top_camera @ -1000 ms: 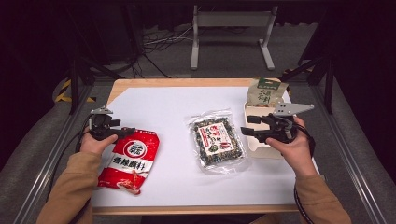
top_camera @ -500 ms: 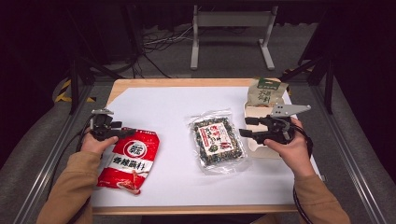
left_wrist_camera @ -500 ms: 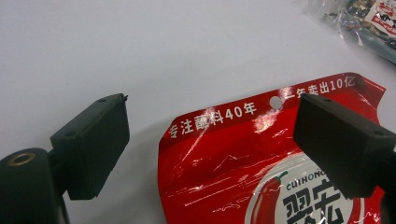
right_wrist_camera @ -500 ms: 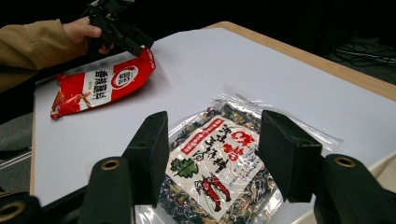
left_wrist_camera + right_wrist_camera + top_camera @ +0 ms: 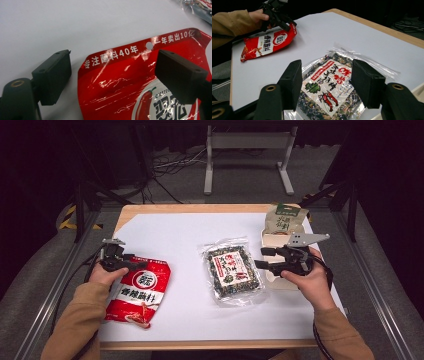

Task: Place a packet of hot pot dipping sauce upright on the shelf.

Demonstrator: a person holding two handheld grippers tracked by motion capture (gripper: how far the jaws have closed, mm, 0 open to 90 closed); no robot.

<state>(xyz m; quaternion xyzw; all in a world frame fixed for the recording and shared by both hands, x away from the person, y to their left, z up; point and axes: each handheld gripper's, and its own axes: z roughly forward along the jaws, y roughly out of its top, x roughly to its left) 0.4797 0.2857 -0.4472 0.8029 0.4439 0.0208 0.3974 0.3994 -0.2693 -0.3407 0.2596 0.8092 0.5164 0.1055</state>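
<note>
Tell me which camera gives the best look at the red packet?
The high view: the whole red packet lies in sight on the table, by the left tool. The left gripper view shows just its top edge, close up. The right gripper view shows it whole but far off.

The right gripper [image 5: 262,258] has drifted slightly toward six o'clock and a touch toward three o'clock, away from the clear dark packet [image 5: 232,271]. The left gripper [image 5: 134,264] has edged slightly toward nine o'clock over the red packet [image 5: 139,291].
</note>
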